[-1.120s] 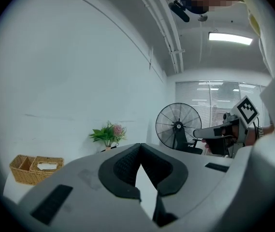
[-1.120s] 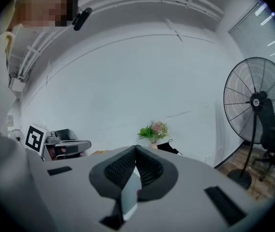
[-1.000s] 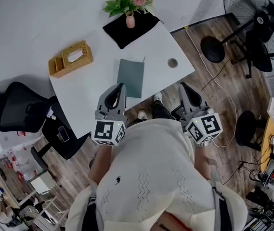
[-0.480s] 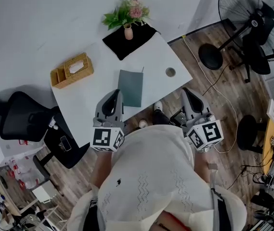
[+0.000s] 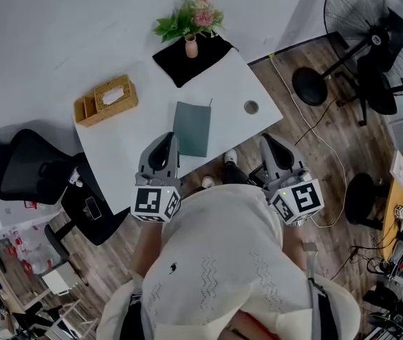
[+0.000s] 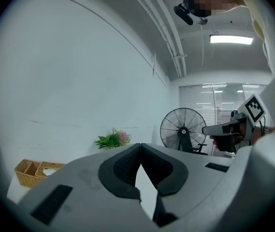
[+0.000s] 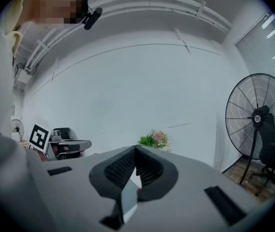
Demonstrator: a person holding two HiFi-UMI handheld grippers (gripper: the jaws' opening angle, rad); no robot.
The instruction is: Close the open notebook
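A dark green notebook (image 5: pixel 193 128) lies flat with its cover down on the white table (image 5: pixel 137 144), near the front edge. My left gripper (image 5: pixel 166 141) hovers over that front edge, just left of the notebook, jaws shut and empty. My right gripper (image 5: pixel 270 143) hangs off the table's right side above the floor, also shut and empty. The left gripper (image 6: pixel 140 144) shows its pads pressed together in its own view, and so does the right gripper (image 7: pixel 136 148). Neither gripper view shows the notebook.
A wicker basket (image 5: pixel 105 99) stands at the table's left. A flower vase (image 5: pixel 191 47) on a black mat (image 5: pixel 190 44) stands at the back. A small round object (image 5: pixel 251 107) lies to the right. A black office chair (image 5: pixel 24 165) and a standing fan (image 5: pixel 378 41) flank the table.
Both grippers have drawn back slightly toward my body. The notebook has not moved.
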